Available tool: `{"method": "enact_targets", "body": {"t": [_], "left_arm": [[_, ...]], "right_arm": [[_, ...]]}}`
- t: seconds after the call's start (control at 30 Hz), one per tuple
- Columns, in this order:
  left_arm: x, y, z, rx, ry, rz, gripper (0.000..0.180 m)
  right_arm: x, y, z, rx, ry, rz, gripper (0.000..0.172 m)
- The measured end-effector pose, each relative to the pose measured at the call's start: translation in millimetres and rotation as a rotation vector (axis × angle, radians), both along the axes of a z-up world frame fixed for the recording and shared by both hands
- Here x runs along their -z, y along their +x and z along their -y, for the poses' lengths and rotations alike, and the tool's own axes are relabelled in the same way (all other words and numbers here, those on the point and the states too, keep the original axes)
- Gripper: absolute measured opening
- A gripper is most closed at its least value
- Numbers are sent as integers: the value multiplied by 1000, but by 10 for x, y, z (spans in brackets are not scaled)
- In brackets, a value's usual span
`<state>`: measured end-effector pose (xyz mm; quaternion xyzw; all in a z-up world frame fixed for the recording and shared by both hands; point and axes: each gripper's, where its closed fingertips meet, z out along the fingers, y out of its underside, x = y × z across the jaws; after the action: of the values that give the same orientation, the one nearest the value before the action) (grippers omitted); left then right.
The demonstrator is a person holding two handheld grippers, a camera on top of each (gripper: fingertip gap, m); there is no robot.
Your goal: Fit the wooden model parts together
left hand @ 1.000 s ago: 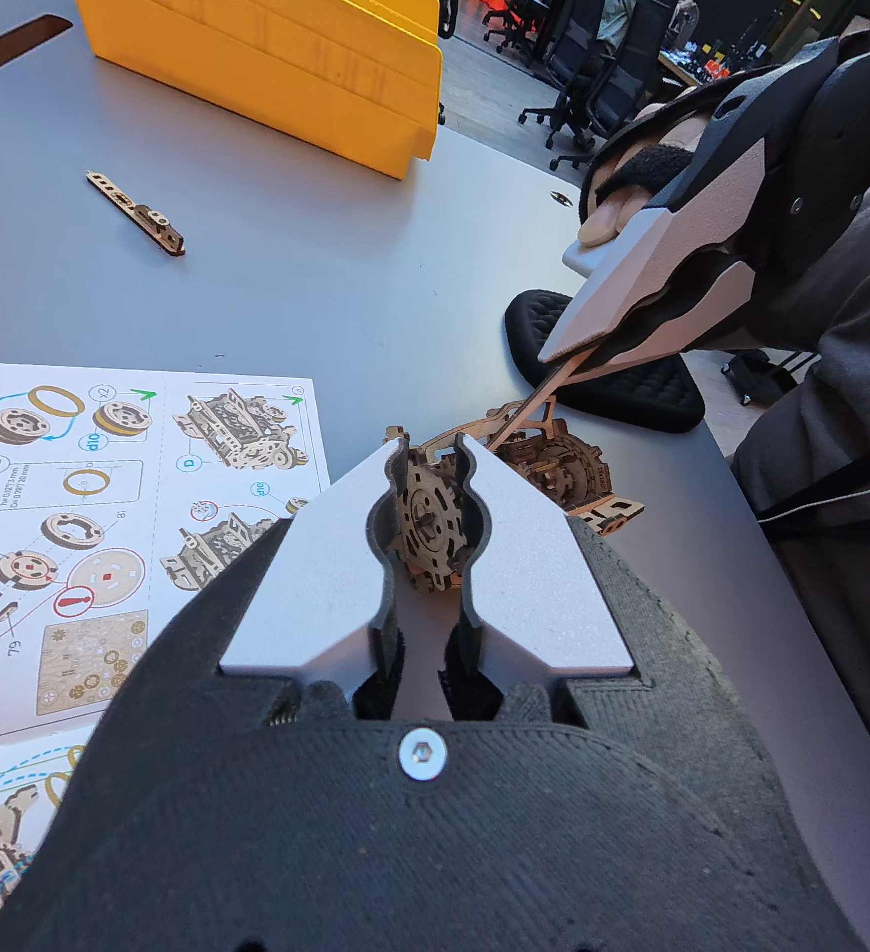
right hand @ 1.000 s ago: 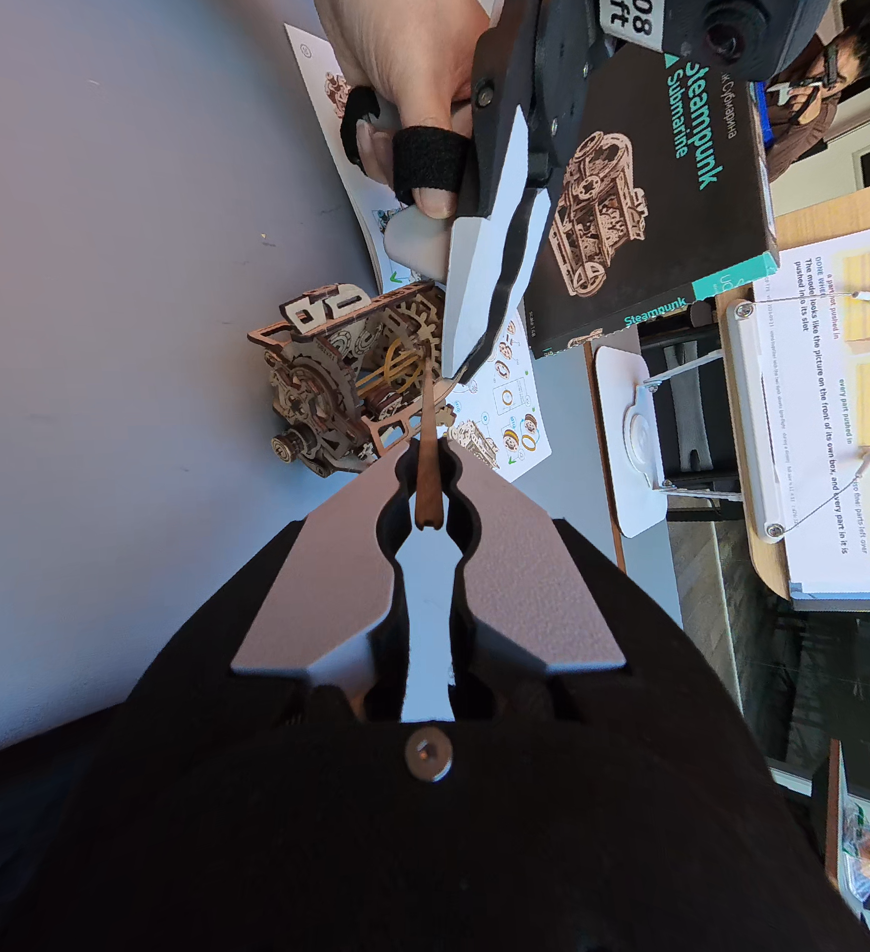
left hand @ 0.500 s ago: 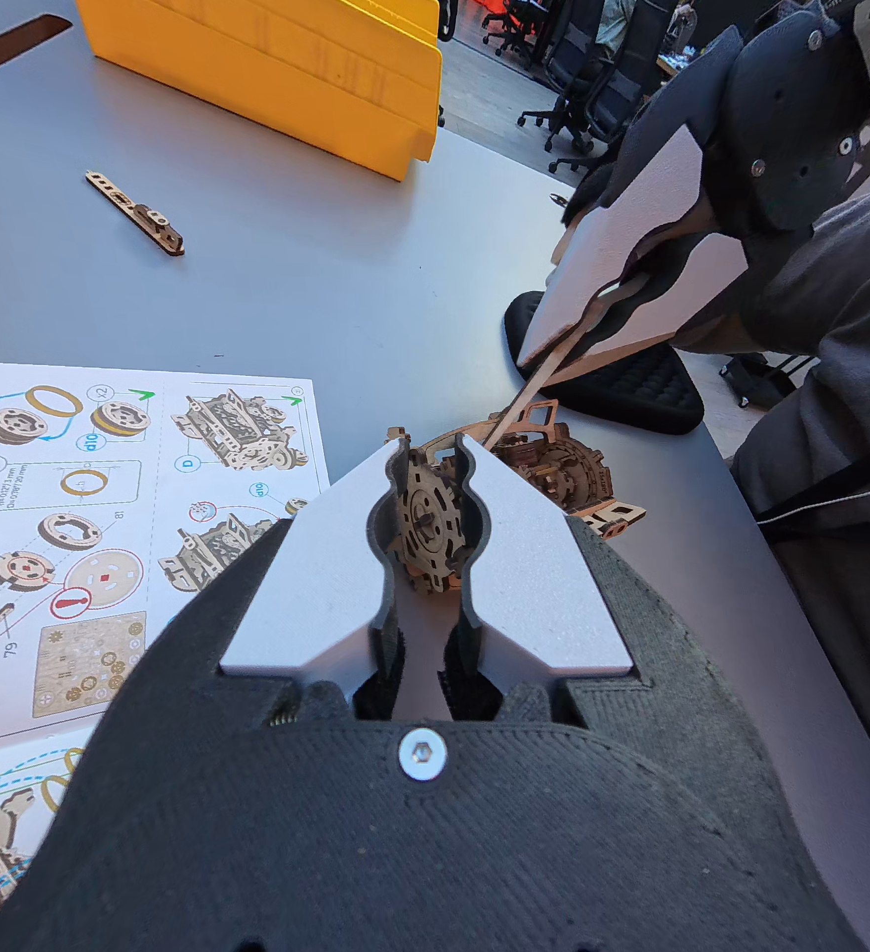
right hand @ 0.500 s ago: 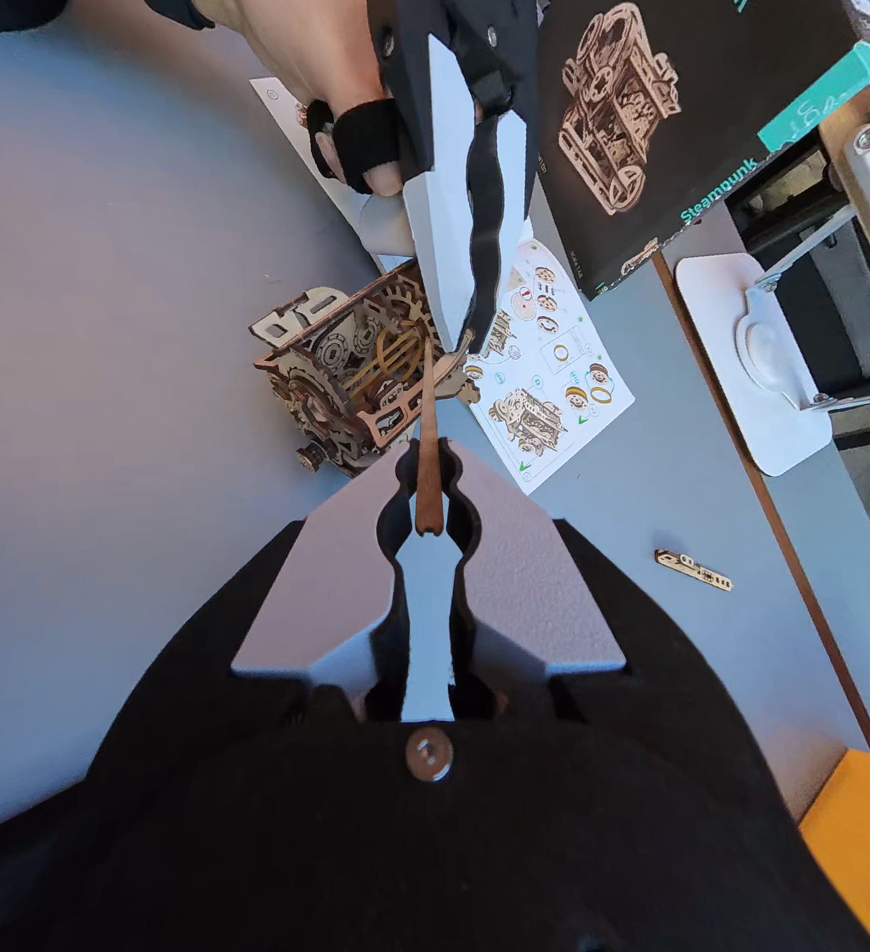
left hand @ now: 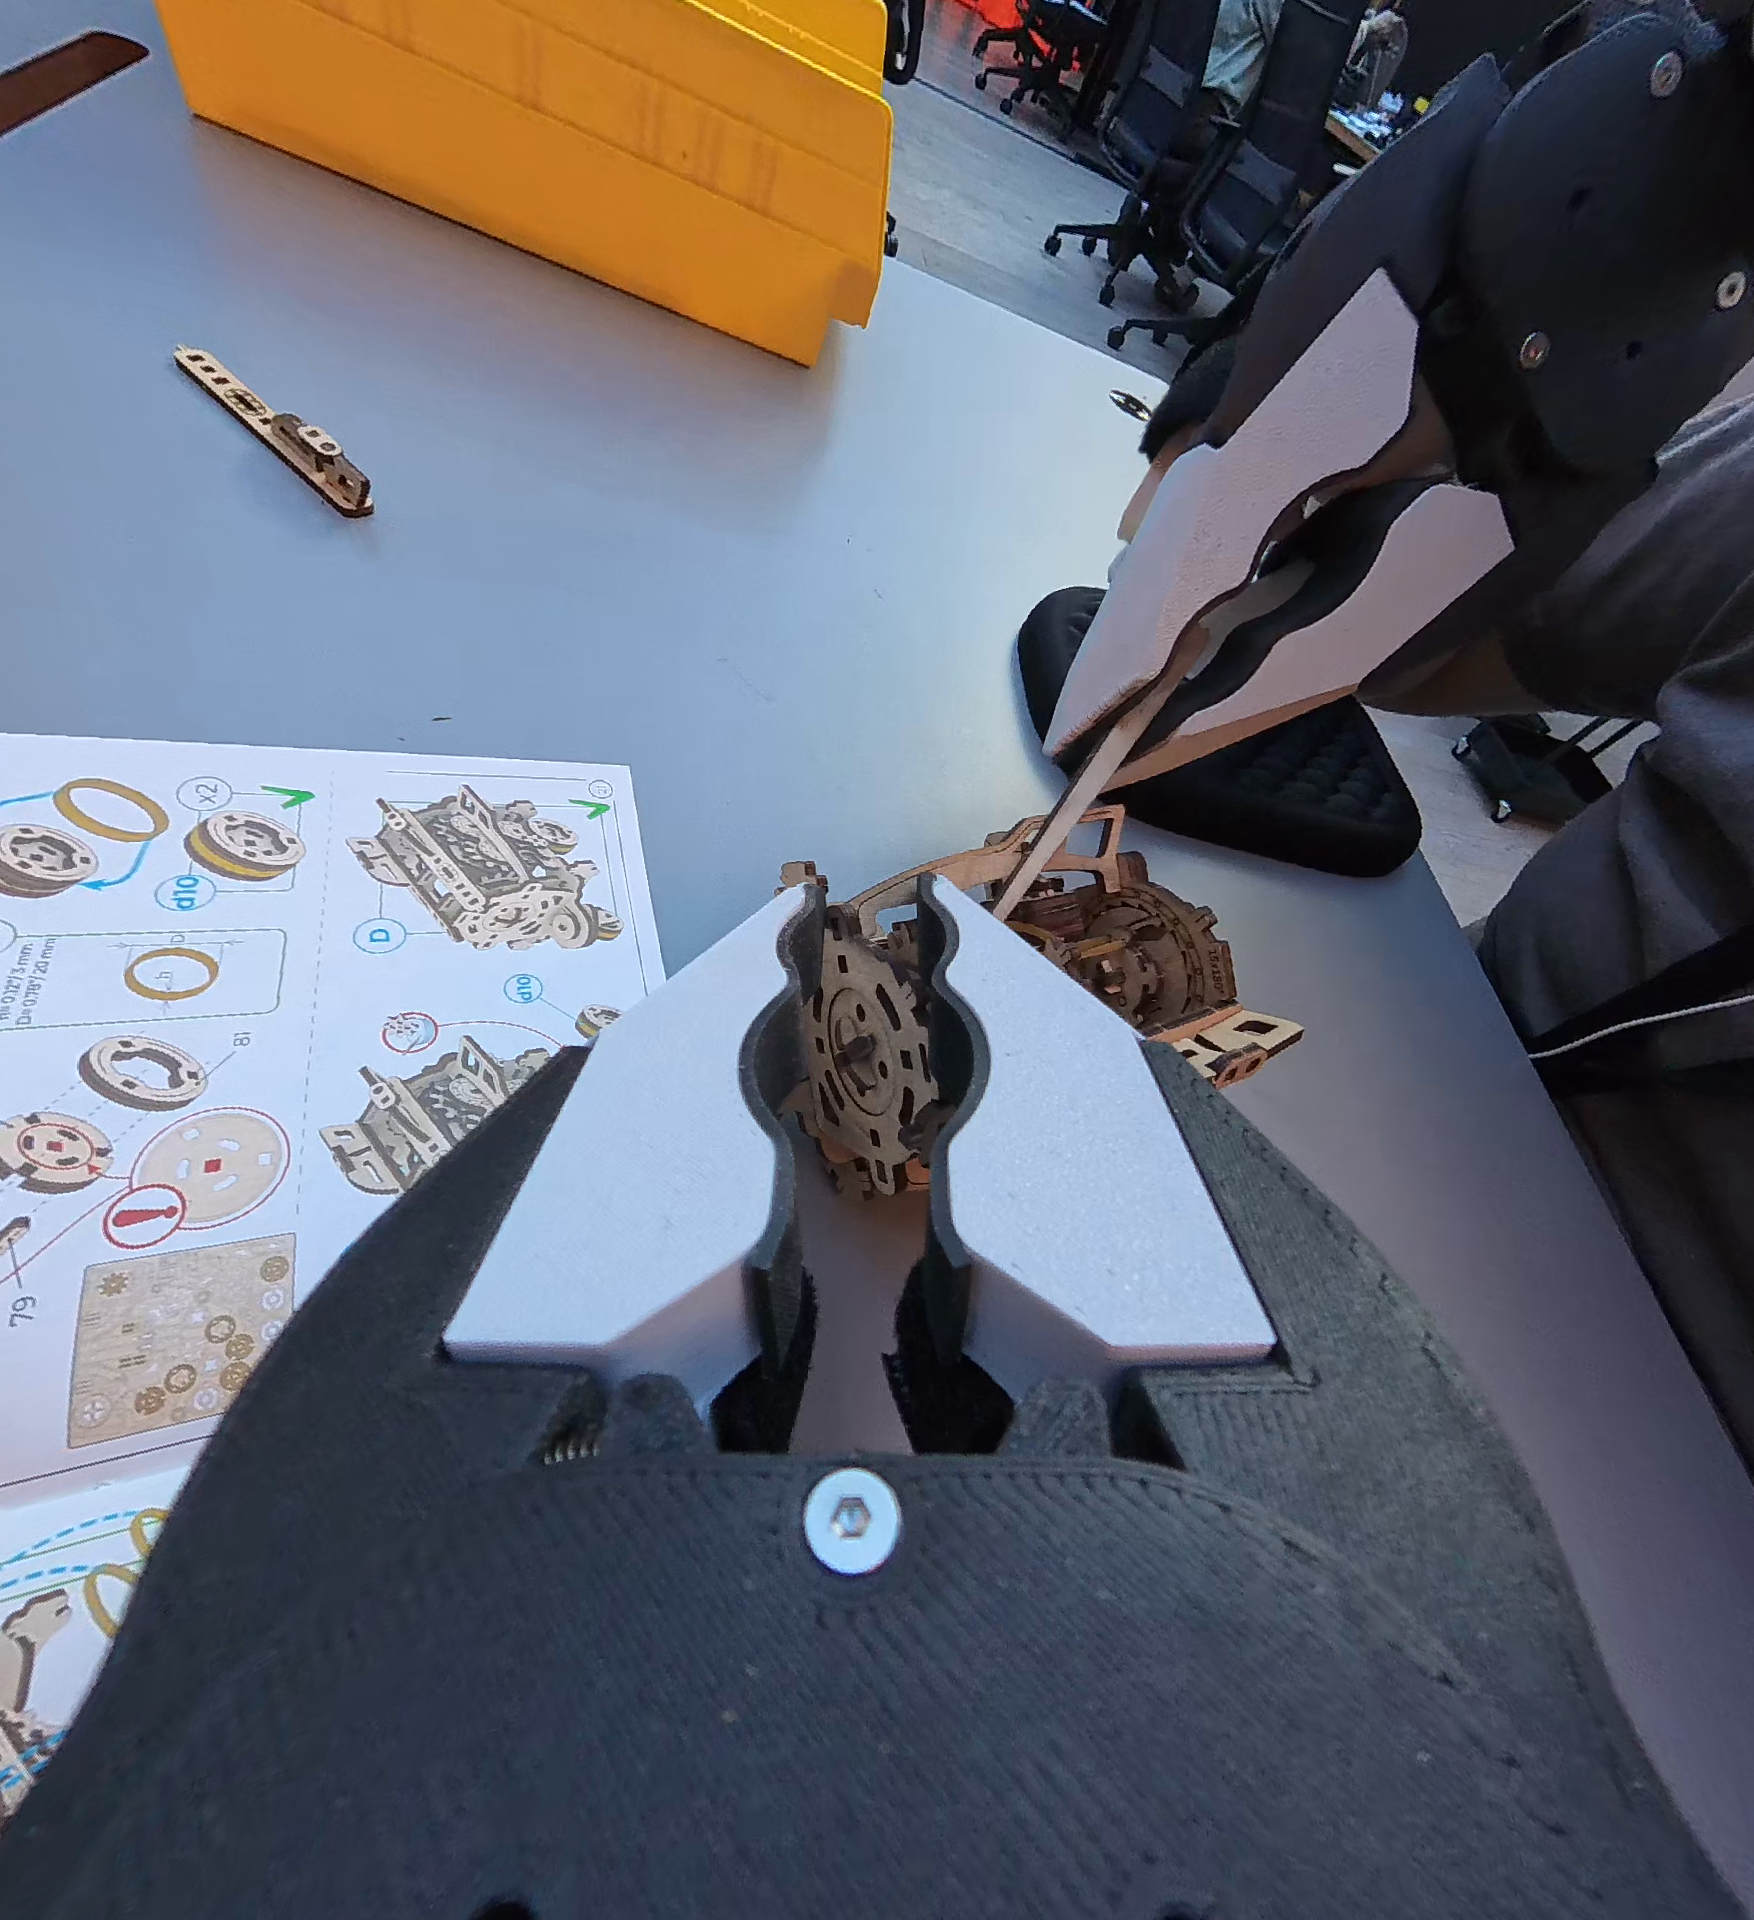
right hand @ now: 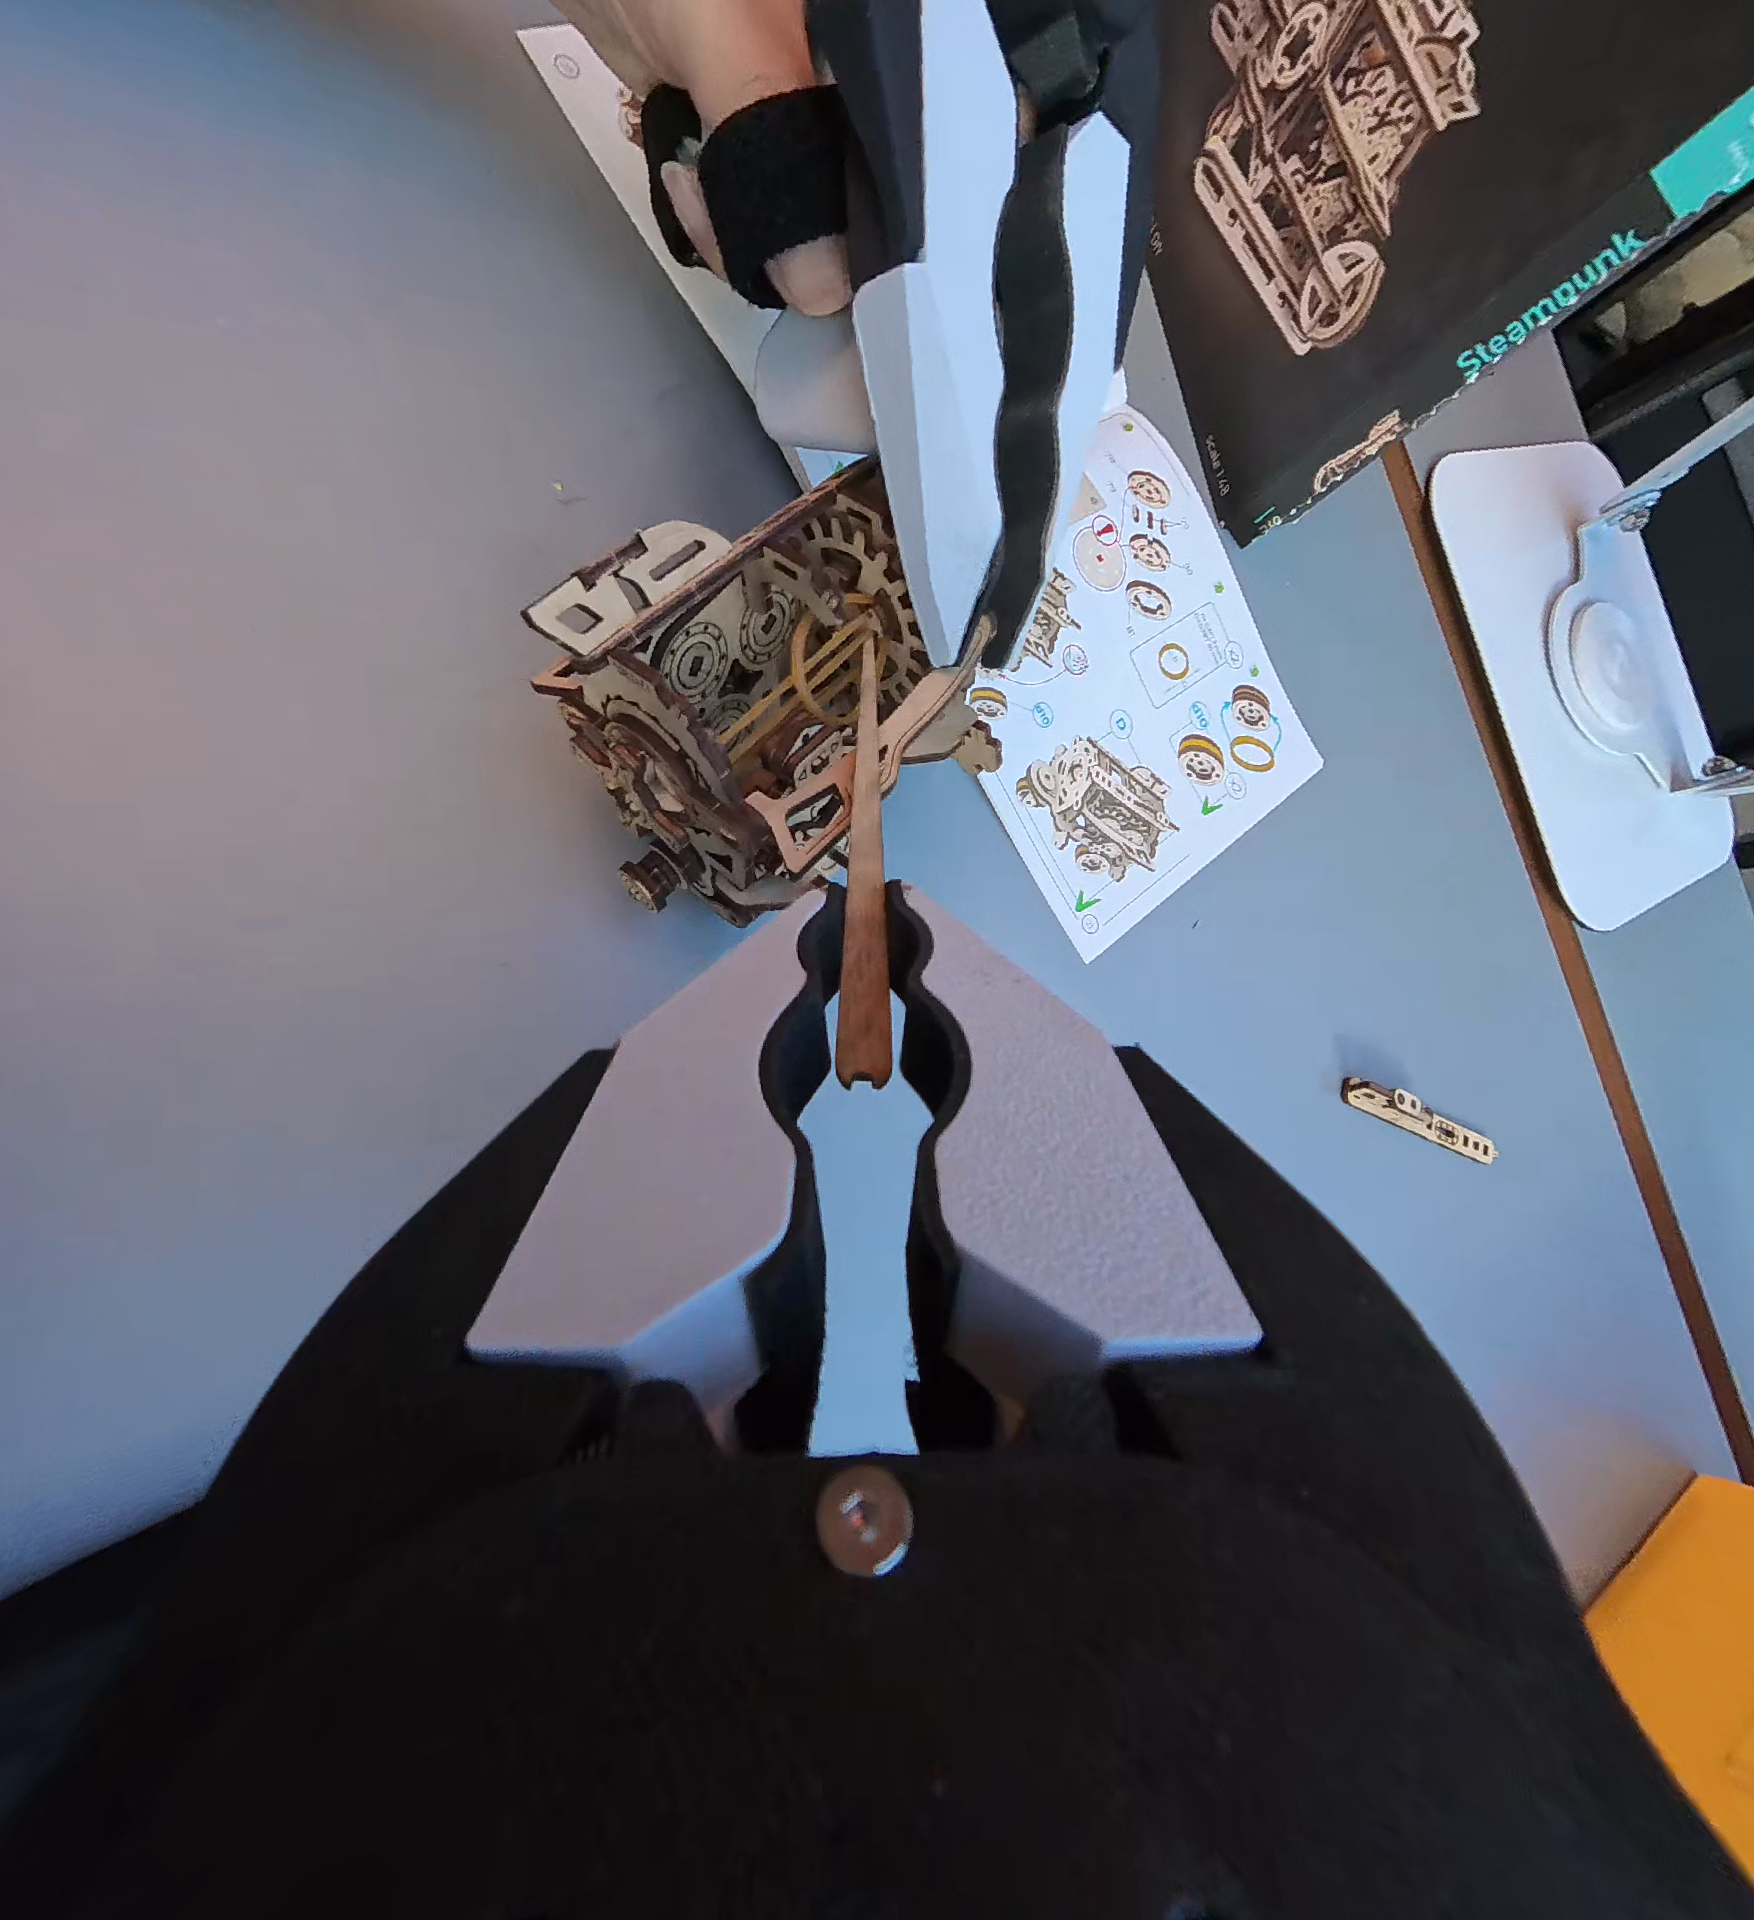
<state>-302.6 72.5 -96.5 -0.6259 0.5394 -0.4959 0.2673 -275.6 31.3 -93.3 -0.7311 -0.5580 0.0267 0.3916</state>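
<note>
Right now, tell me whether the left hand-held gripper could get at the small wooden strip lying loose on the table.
Probably not yet. The way across the table to the wooden strip looks free, but the left hand-held gripper is shut on the wooden model, so it would have to let go first.

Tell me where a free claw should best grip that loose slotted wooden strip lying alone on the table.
Probably mid-length across its narrow width, from straight above: the wooden strip lies flat on the table, long and thin, clear space all round, so only its long edges offer pads purchase.
</note>
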Motion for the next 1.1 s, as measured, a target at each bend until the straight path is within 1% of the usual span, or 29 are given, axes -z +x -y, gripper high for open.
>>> {"method": "enact_targets", "body": {"t": [0.1, 0.23, 0.27, 0.33, 0.47, 0.53, 0.7, 0.77, 0.87, 1.1], "left_arm": [[-1, -3, 1, 1, 0, 1, 15], [-1, -4, 4, 5, -4, -2, 15], [-2, -6, 7, 7, -5, -4, 16], [-24, -12, 7, 7, -6, -4, 27], [-118, -23, -12, -4, 21, -14, 33], [-121, -28, -7, -3, 53, -57, 34], [62, -67, 9, -12, 148, -275, 33], [51, -67, -1, -26, 185, -305, 29], [62, -93, -35, -46, 240, -373, 29], [85, -134, -36, -29, 263, -519, 29]], "right_arm": [[-54, 21, 18, -38, -36, -5, 5], [-173, 71, 34, -167, -146, 11, 5], [-197, 91, 2, -172, -172, 21, 5], [-235, 72, 7, -229, -229, 33, 5], [-260, 45, -38, -283, -307, 77, 5], [-258, 60, -66, -300, -309, 125, 5], [-243, 60, -74, -333, -305, 182, 5], [-229, 69, -79, -337, -300, 206, 5], [-245, 39, -51, -352, -305, 206, 5], [-214, -12, -59, -373, -293, 218, 5]]}}
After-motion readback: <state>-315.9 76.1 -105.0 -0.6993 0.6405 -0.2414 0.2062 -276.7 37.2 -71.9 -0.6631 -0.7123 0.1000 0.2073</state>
